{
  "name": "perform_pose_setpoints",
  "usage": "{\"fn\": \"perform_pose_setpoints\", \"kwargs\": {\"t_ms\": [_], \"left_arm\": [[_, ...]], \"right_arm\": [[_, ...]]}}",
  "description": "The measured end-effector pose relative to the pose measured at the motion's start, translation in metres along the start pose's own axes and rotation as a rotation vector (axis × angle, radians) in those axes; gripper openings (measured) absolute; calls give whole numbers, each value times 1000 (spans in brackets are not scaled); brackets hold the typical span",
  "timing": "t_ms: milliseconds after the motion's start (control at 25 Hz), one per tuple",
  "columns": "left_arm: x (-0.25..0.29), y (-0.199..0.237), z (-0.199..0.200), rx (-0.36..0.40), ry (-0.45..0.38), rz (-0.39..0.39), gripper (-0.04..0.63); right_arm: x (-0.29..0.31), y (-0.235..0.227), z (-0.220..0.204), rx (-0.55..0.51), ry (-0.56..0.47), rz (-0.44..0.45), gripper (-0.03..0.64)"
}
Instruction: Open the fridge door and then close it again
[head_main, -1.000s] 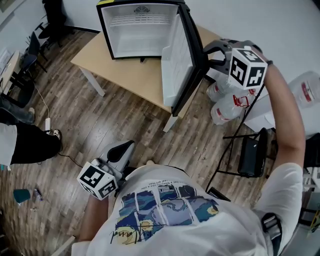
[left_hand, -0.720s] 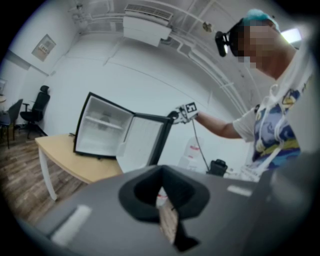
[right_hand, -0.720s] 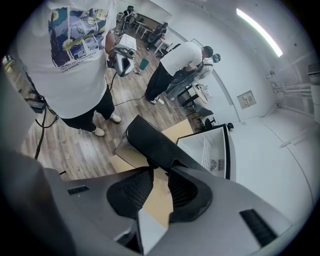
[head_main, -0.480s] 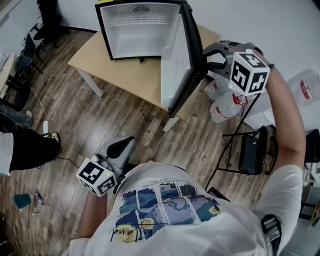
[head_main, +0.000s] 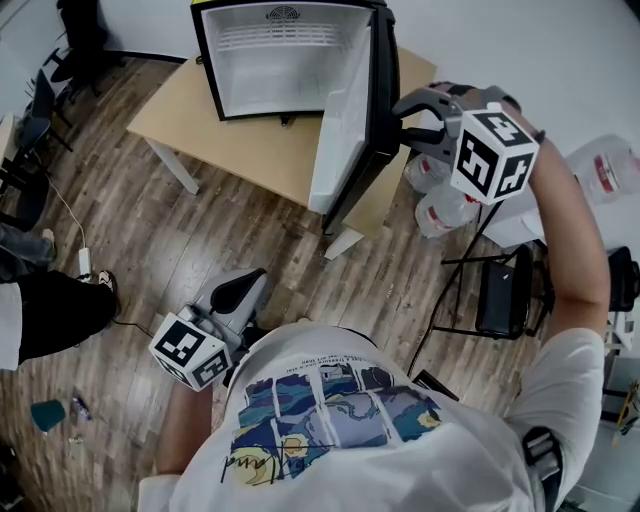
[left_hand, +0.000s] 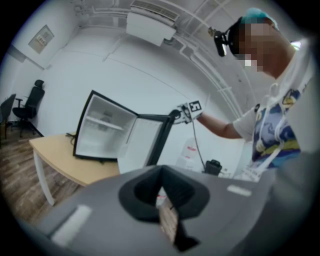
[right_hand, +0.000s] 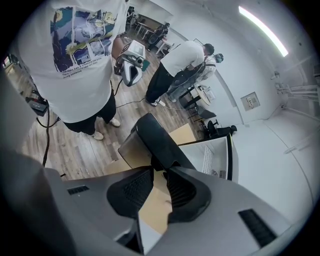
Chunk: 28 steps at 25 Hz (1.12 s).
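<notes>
A small black fridge (head_main: 280, 60) with a bare white inside stands on a wooden table (head_main: 230, 140). Its door (head_main: 345, 130) hangs about half open, edge-on towards me. My right gripper (head_main: 402, 120) is shut on the door's outer edge, one finger on each face; the right gripper view shows the black door edge (right_hand: 152, 132) pinched at my right gripper's (right_hand: 159, 167) tips. Low beside my hip, my left gripper (head_main: 240, 292) is shut on nothing. From the left gripper view, my left gripper (left_hand: 162, 172) looks towards the fridge (left_hand: 102, 130).
Large water jugs (head_main: 440, 205) lie on the floor right of the table, next to a black folding chair (head_main: 500, 290). A standing person's legs (head_main: 50, 310) are at the left edge. Office chairs (head_main: 40, 110) line the far left wall.
The door has swung leftward towards the fridge body, with my right gripper following its edge. My left gripper stays low at my side.
</notes>
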<state>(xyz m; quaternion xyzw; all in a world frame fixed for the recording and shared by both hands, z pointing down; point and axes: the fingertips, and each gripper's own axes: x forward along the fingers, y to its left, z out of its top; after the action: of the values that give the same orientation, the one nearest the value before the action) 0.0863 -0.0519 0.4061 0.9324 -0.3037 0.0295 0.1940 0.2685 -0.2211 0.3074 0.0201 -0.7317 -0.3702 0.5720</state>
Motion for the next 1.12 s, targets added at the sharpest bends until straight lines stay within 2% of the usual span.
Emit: {"fn": "perform_pose_setpoints", "kwargs": {"t_ms": [720, 1120], "left_arm": [[-57, 81, 20, 38, -3, -50, 8], [-82, 103, 29, 56, 5, -97, 8]], "right_arm": [[48, -55, 58, 85, 40, 45, 67], [73, -90, 77, 160, 69, 40, 63]]}}
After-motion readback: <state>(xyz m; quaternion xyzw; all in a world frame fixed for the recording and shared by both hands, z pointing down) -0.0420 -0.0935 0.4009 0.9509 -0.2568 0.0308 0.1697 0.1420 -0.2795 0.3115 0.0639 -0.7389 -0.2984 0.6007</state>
